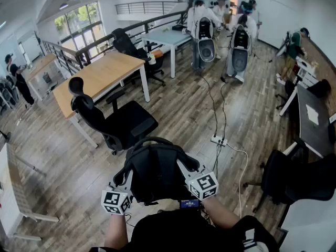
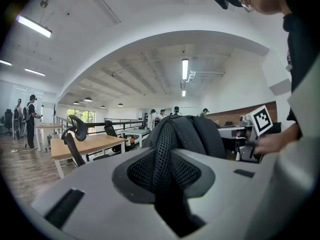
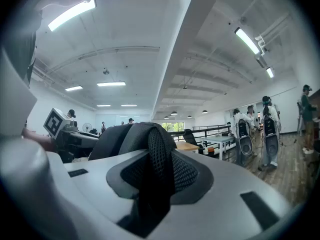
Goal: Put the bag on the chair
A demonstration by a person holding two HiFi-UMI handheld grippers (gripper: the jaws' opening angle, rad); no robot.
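Bag [image 1: 155,173] held in the air, short of the chair [image 1: 124,123]; left gripper [image 1: 125,182] and right gripper [image 1: 189,173] each clamped on a mesh strap [image 2: 162,166]; lifting done, approach and set-down left.

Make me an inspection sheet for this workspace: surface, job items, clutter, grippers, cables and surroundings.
Surface: wood plank floor.
Job's things: black bag held up off the floor; black office chair just ahead, seat empty.
Clutter: nothing seen near the chair.
Grippers: left hand-held gripper and right hand-held gripper each closed on a mesh strap of the bag.
Cables: power strip on the floor right of the chair; cables run from it toward the far end.
Surroundings: wooden table behind the chair; people standing at the far end.
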